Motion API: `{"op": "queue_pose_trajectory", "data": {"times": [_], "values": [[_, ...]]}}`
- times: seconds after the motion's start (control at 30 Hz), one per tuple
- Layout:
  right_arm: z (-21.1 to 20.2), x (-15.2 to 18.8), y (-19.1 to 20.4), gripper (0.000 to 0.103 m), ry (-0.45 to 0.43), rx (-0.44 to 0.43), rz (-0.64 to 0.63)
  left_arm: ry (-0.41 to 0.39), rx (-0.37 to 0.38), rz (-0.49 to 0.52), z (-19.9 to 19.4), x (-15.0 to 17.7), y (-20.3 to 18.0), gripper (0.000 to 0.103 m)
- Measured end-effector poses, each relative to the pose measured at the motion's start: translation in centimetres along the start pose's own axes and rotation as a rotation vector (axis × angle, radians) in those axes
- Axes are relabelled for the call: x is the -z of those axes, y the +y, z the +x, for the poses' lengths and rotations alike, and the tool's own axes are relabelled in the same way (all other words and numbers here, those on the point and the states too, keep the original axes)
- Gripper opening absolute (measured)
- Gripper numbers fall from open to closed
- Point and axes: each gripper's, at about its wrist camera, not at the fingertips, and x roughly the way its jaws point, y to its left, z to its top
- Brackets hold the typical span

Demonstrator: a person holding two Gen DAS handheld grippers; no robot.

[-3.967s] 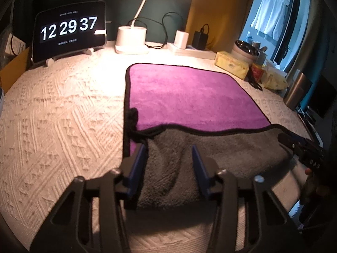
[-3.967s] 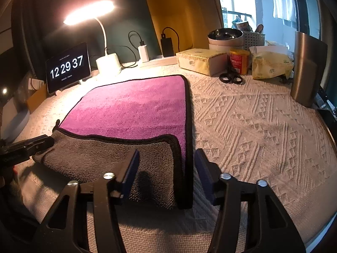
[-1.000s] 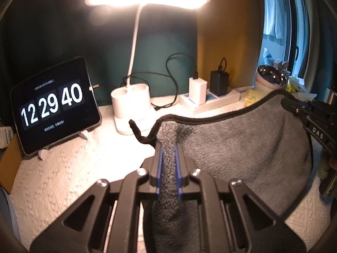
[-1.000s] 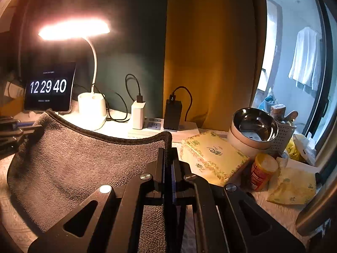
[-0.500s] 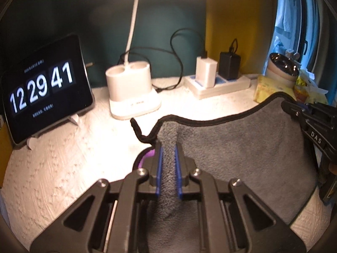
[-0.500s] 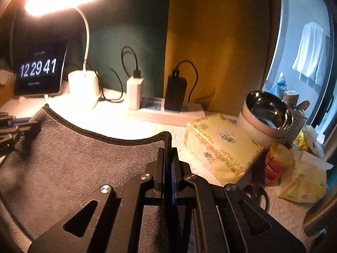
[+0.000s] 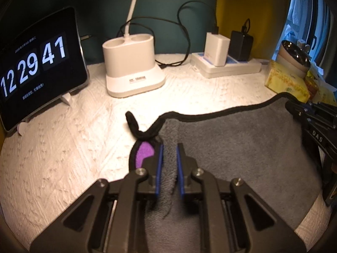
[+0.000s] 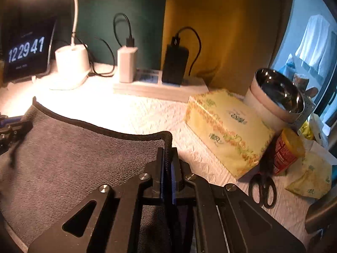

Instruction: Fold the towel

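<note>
Desk [image 7: 63, 147]: we see a cream textured cover with raised woven patterns, lit warmly from above.
Towel [image 7: 242, 147]: grey side up, black-bound edge, it lies across the near part of the desk; a purple patch of its other face shows at the left corner, beside a black hanging loop.
Left tool [image 7: 168, 162]: we find its blue-padded jaws a little apart, straddling a ridge of towel; we cannot tell if they pinch it.
Right tool [image 8: 167, 166]: clenched on the towel's right corner at the black edge.
Back edge: a tablet clock [image 7: 35, 67] at the left, a white lamp base [image 7: 132, 67], then a power strip [image 7: 227, 65] with two chargers.
Right edge: a yellow tissue pack [image 8: 227, 130], a steel bowl [image 8: 278, 92], a red jar [image 8: 288, 149], black scissors [image 8: 263, 187].
Room: we note a dark green wall, a mustard curtain [image 8: 221, 31], and a window at the right.
</note>
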Motion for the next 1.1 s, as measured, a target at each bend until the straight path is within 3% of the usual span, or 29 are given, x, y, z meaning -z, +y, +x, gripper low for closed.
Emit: {"op": "queue_pose_trajectory", "data": {"times": [0.2,0.3,0.4,0.47,0.53,0.57,0.63,0.7,1.1], "values": [[1.2,0.1,0.1,0.005,0.057,0.005,-0.008,0.012,-0.014,0.032,0.3,0.0,-0.6,0.019],[1.3,0.1,0.2,0.011,0.065,0.003,-0.008,0.012,-0.018,0.018,0.2,-0.1,-0.4,0.023],[1.4,0.1,-0.3,0.019,0.074,-0.005,0.016,0.007,-0.027,0.005,0.0,-0.1,-0.1,0.044],[1.3,0.1,-0.7,0.022,0.075,-0.017,0.037,0.0,0.006,-0.003,-0.3,-0.2,0.0,0.074],[1.0,0.2,-1.2,0.033,0.072,-0.021,0.058,-0.012,0.014,-0.001,-0.7,-0.2,0.0,0.083],[0.9,0.2,-1.3,0.036,0.066,-0.023,0.063,-0.021,0.012,0.005,-0.9,-0.2,-0.2,0.083],[0.4,0.2,-1.4,0.053,0.041,-0.015,0.073,-0.033,0.008,0.009,-1.6,-0.4,-0.3,0.084],[-0.3,0.3,-1.5,0.061,0.014,-0.002,0.072,-0.051,0.013,0.007,-2.4,-0.7,-0.2,0.085],[-7.7,0.4,-1.7,0.063,-0.163,0.007,0.111,-0.179,0.025,0.014,-9.5,-0.3,-0.8,0.086]]}}
